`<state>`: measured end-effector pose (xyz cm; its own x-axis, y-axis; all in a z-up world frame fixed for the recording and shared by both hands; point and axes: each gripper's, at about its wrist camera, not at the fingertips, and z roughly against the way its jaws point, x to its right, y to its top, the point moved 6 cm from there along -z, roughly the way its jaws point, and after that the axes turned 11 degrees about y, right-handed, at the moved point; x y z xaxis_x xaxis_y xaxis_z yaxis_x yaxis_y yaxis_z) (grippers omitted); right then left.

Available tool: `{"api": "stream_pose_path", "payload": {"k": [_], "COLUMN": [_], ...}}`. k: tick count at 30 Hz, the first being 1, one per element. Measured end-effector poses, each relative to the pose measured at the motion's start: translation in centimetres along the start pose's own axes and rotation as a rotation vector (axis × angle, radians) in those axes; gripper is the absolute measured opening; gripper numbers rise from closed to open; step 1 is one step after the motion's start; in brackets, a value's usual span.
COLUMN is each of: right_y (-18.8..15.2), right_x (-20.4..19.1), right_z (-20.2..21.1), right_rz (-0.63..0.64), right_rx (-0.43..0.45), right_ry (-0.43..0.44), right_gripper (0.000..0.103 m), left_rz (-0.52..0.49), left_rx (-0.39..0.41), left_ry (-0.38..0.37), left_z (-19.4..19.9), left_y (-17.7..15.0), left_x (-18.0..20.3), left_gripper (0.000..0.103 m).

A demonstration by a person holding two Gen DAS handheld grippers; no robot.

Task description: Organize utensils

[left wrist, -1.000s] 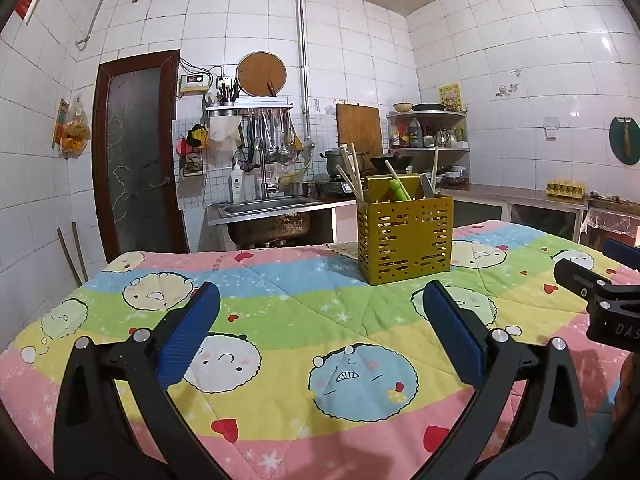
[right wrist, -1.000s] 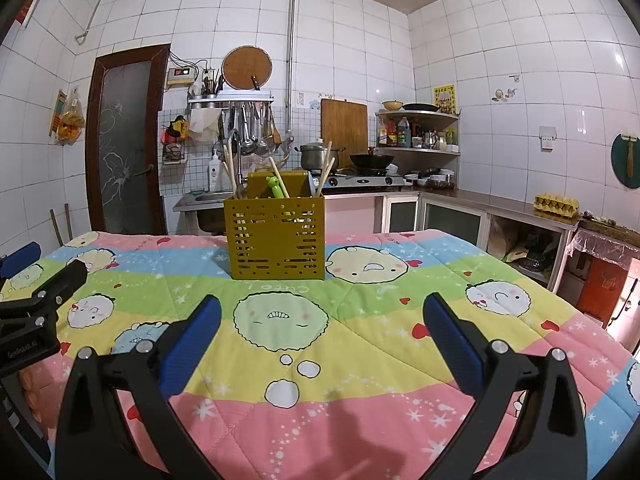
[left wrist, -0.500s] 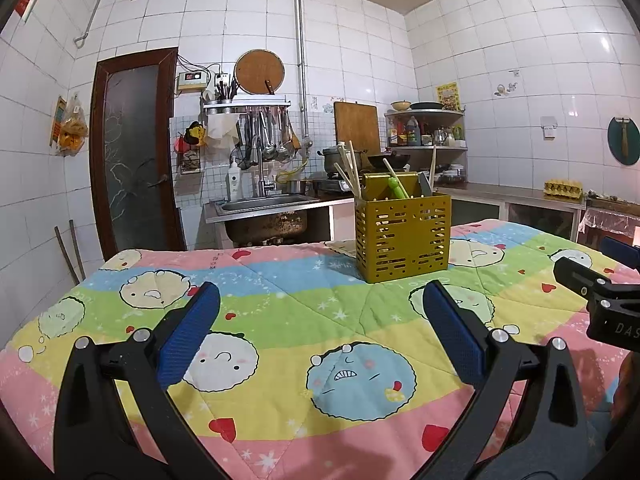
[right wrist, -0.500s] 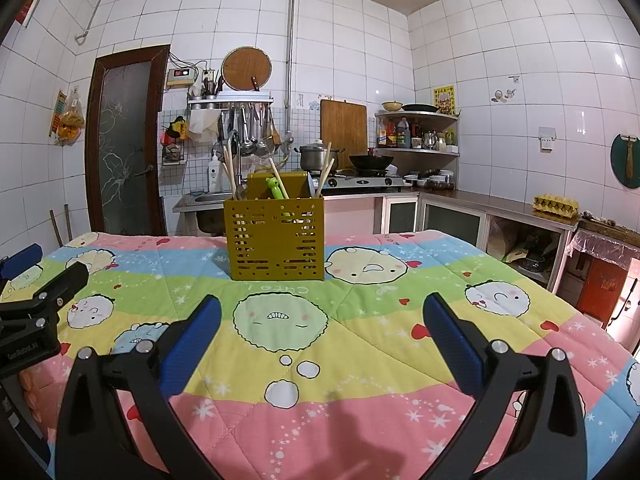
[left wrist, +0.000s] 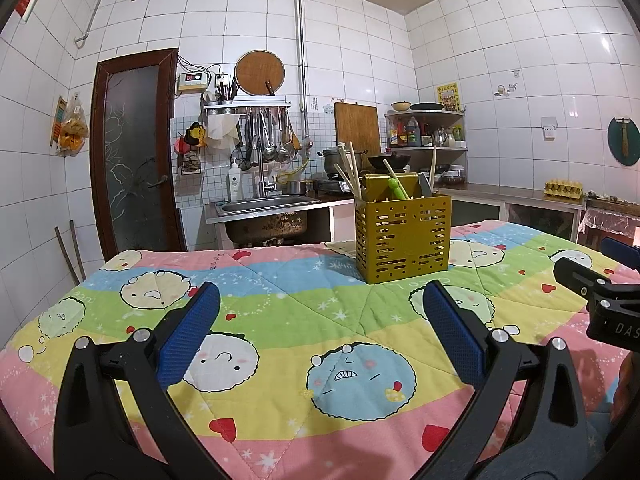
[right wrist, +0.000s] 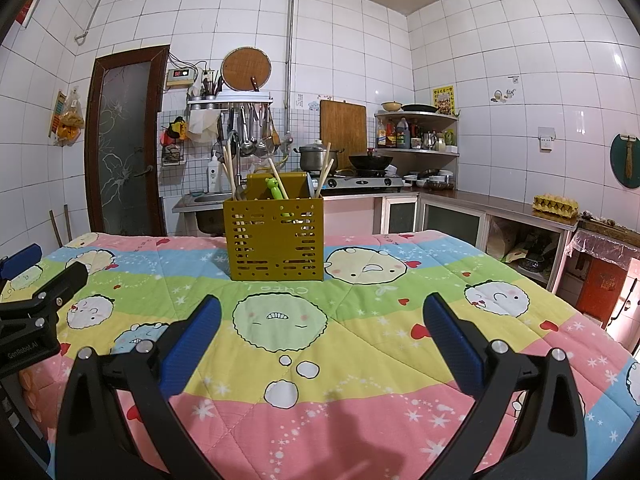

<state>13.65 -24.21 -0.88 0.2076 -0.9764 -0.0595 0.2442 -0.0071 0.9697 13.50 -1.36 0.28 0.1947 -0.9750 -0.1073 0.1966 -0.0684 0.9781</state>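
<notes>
I find my left tongs (left wrist: 320,332) spread wide, holding nothing and clear of the quilted table (left wrist: 280,304). The yellow utensil holder (left wrist: 403,239) stands upright on the table's far side, ahead of both tongs, with chopsticks (left wrist: 349,168) and a green utensil (left wrist: 397,189) already standing in it. My right tongs (right wrist: 320,332) are equally spread and empty, so I judge the sorting finished.
</notes>
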Motion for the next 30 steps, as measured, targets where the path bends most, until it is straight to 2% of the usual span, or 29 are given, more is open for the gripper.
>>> {"api": "stream_pose_path", "payload": {"k": [30], "right_y": [0.21], "right_x": [0.19], "right_z": [0.0], "right_rz": [0.0], "right_rx": [0.001], "right_ry": [-0.001], "right_gripper": [0.099], "left_rz": [0.001], "left_rx": [0.0], "left_ry": [0.001], "left_z": [0.01], "left_y": [-0.09], "left_x": [0.01], "left_gripper": [0.098]}}
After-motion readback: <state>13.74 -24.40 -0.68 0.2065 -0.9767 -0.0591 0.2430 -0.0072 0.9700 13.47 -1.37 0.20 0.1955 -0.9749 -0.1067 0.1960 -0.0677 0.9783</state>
